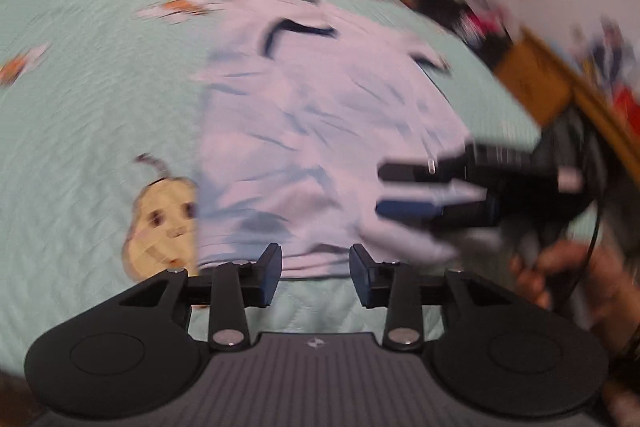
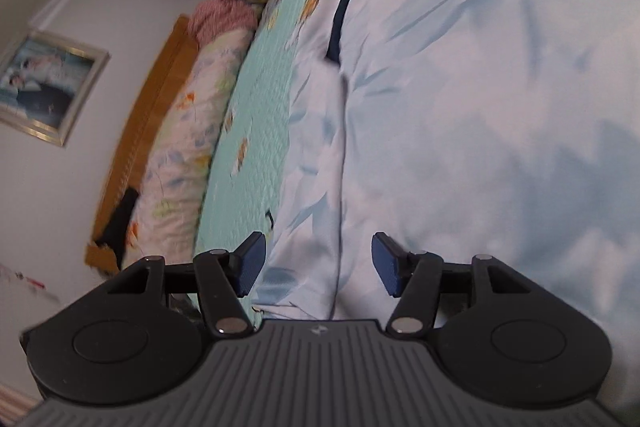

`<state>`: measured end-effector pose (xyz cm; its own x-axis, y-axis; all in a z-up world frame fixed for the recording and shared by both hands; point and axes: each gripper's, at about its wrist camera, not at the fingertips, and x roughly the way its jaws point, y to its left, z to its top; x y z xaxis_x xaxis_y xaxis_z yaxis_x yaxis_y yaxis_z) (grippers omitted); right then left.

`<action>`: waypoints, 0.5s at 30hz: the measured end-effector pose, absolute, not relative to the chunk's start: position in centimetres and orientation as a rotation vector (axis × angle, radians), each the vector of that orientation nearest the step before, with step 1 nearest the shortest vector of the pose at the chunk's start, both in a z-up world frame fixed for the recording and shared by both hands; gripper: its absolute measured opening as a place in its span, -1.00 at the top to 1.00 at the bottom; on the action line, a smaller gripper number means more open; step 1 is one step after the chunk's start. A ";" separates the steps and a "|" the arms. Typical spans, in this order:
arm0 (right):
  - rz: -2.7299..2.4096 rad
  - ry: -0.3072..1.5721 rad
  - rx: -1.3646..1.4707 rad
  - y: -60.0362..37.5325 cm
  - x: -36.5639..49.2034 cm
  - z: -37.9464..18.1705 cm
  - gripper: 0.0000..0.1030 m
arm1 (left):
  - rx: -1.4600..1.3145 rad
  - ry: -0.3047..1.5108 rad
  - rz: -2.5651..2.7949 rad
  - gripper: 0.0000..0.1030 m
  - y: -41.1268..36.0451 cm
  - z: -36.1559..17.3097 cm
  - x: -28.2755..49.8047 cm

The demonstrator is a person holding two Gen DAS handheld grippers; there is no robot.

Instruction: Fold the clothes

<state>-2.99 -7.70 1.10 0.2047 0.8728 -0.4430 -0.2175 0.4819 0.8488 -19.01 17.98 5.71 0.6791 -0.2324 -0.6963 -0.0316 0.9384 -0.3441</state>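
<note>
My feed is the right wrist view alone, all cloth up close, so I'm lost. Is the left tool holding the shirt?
Observer: No. The left tool is open and empty, by the shirt's near hem.
Operator: Is the whole shirt laid out?
Observer: Yes, spread out and wrinkled on the mint quilt, with the collar at the far end.
Operator: Where am I on it?
Observer: In the left wrist view, your right tool sits at the shirt's right-hand edge.
</note>
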 end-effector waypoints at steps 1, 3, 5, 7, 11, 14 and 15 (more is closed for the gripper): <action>0.863 1.113 0.702 -7.0 -3.0 1.3 -0.16 | -0.346 0.820 -0.090 0.23 18.2 5.7 -19.1; 0.868 1.117 0.634 -5.8 -3.2 2.1 -0.16 | -0.348 0.815 -0.039 0.23 18.9 5.4 -19.1; 0.854 1.131 0.602 -5.5 -3.8 2.2 -0.15 | -0.364 0.805 -0.021 0.23 19.5 5.4 -18.8; 0.840 1.144 0.570 -5.1 -4.3 2.4 -0.06 | -0.365 0.791 -0.011 0.23 19.7 5.5 -18.4; 0.812 1.179 0.545 -4.4 -4.8 2.4 -0.01 | -0.388 0.763 -0.011 0.23 20.8 5.5 -17.2; 0.784 1.191 0.534 -3.9 -4.9 2.4 -0.01 | -0.426 0.729 -0.040 0.23 21.1 5.6 -16.4; 0.780 1.194 0.530 -3.8 -5.0 2.3 -0.01 | -0.437 0.716 -0.054 0.23 21.0 5.7 -16.1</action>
